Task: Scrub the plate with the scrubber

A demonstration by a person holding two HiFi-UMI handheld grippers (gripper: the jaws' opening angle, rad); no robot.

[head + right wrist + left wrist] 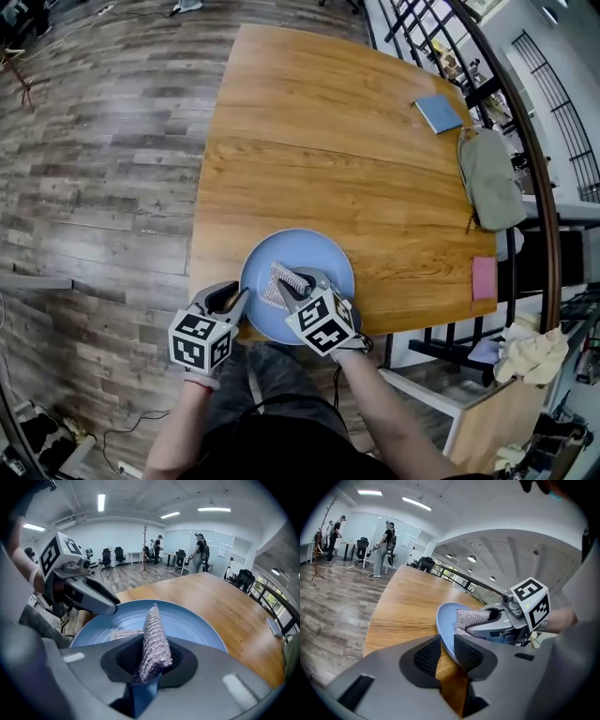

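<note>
A round blue plate lies at the near edge of the wooden table. My left gripper is shut on the plate's left rim; in the left gripper view its two pads pinch the plate edge. My right gripper is over the plate's near-left part, shut on a silver mesh scrubber. In the right gripper view the scrubber stands folded between the jaws, its loose end lying on the plate. The left gripper shows at that view's left.
Along the table's right edge lie a blue notebook, a grey-green bag and a pink cloth. A black railing runs beyond that edge. Wood floor lies to the left. Several people stand far off.
</note>
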